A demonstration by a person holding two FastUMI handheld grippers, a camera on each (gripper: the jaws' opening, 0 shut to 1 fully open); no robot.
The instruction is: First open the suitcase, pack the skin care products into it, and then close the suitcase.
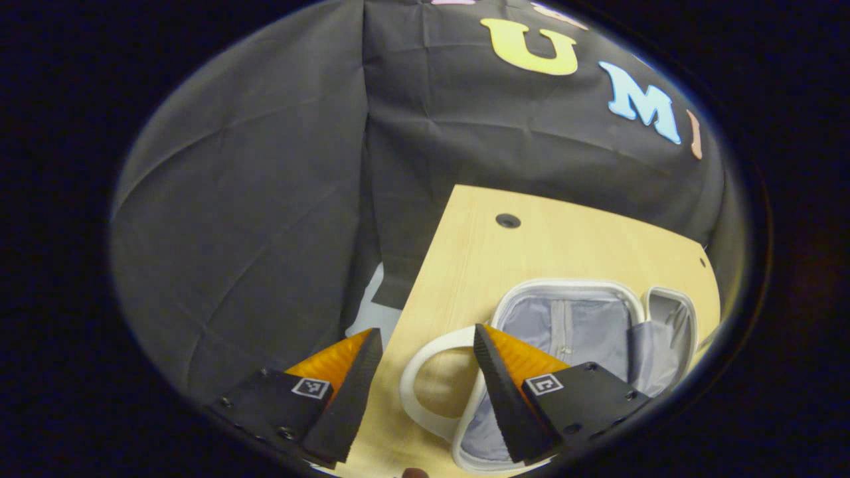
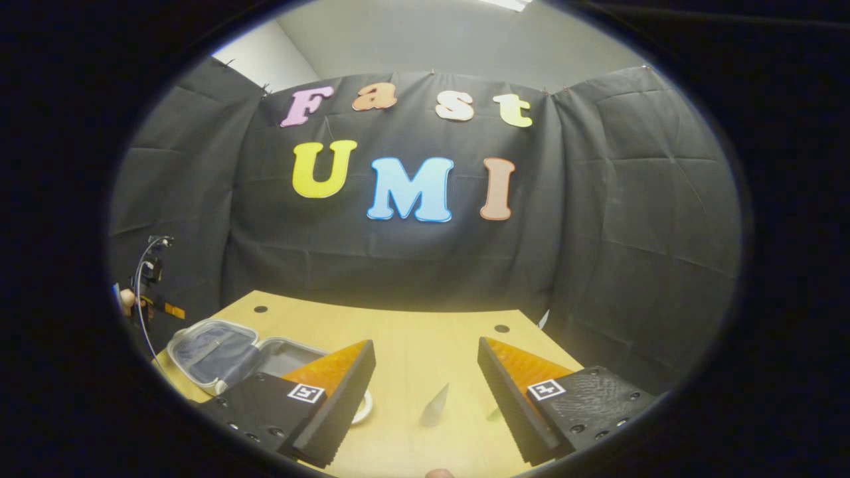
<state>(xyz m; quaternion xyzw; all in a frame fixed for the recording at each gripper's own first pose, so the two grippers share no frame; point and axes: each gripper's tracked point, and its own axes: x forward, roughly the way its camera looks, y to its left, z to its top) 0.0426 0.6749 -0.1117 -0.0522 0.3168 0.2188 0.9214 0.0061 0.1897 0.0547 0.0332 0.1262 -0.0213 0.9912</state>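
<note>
The suitcase [image 1: 578, 325], white-rimmed with a pale grey lining and a looped white handle [image 1: 425, 378], lies open on the wooden table [image 1: 531, 245]; in the right gripper view it lies at the table's near left edge [image 2: 219, 352], both halves empty as far as they show. The left tongs [image 1: 425, 348] hang wide open above the handle, gripping nothing, one finger in front of the case's rim. The right tongs [image 2: 425, 365] gape wide above the table, empty, over a small pale tube [image 2: 435, 406] and beside a white dish [image 2: 362, 405].
</note>
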